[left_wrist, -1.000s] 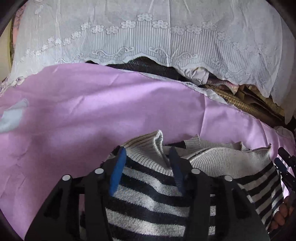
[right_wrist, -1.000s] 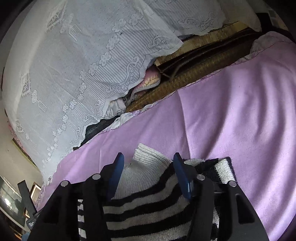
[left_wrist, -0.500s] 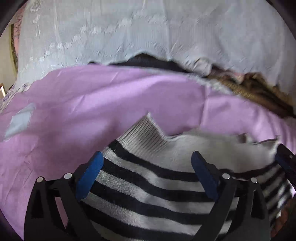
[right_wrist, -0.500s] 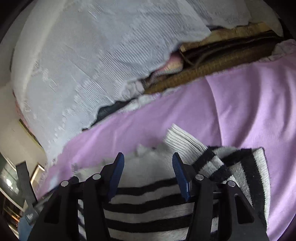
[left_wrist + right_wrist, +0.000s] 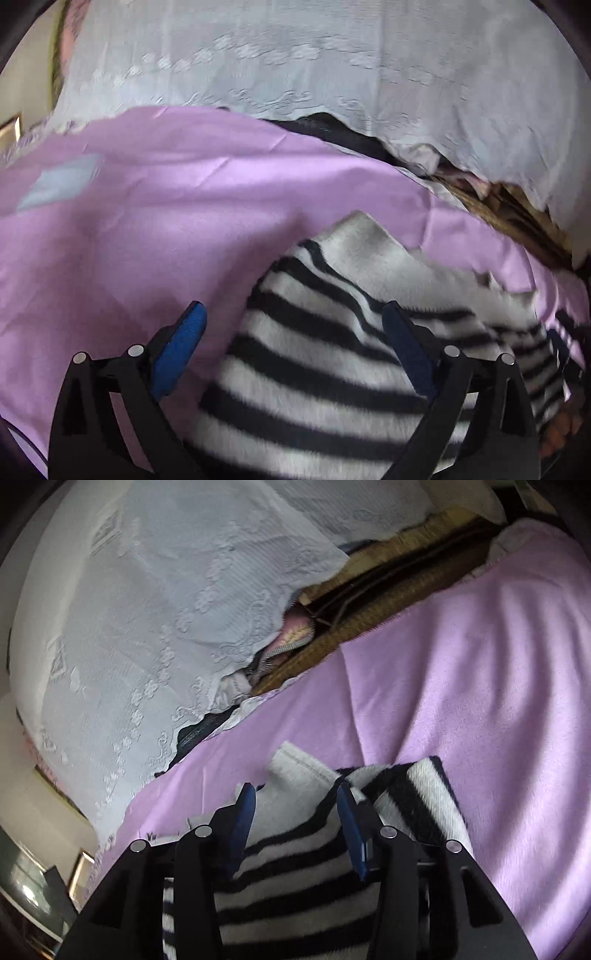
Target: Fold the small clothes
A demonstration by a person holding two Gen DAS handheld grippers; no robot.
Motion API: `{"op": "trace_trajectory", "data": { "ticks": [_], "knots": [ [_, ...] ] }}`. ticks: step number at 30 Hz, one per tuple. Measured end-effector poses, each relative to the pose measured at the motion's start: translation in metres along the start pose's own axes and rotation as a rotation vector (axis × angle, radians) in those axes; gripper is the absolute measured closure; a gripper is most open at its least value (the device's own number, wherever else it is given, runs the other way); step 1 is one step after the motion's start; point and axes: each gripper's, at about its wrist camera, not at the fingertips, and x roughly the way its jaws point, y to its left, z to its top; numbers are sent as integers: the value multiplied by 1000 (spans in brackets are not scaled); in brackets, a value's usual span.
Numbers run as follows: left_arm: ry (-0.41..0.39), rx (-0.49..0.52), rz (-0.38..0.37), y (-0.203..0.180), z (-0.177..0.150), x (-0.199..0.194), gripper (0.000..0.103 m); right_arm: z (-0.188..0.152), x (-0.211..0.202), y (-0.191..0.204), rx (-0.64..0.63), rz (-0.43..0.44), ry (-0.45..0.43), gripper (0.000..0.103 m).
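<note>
Striped sweater [image 5: 317, 369] on purple sheet [image 5: 147, 221], beneath spread left tool [image 5: 291, 343]

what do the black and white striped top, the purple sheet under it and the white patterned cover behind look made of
Black and white striped top: seemingly a soft knit, fuzzy surface, ribbed pale edge. Purple sheet: smooth woven fabric with a slight sheen and creases, possibly cotton or a blend. White patterned cover: thin lace-like textile with raised floral motifs and a scalloped edge.

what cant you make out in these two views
- Left wrist view: sweater and lace cloth motion-blurred; sweater's bottom cut off by the frame edge.
- Right wrist view: right gripper over the sweater; whether it pinches cloth is unclear.
- Items under the lace: mostly hidden.
</note>
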Motion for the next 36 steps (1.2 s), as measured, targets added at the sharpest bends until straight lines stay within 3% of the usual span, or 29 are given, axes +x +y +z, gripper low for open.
{"op": "trace_trajectory", "data": {
  "ticks": [3,7,11,15,21,29,36],
  "knots": [
    [-12,89,-48,-17,-11,-17,10,-10,-17,19,-55,62,-25,55],
    [12,186,61,-31,-23,-13,8,-30,-23,37,-150,43,24,55],
    [117,128,101,-12,-28,6,4,-46,-9,31,-170,-68,161,56],
    [145,50,74,10,-30,5,4,-52,-19,31,-191,-97,163,59],
    [100,72,124,10,-37,-13,4,-61,-32,34,-226,-134,154,58],
    [9,108,176,8,-46,-45,4,-79,-62,66,-375,-195,47,52],
    [-29,129,178,4,-51,-61,4,-96,-65,106,-532,-169,21,49]
  ]
}}
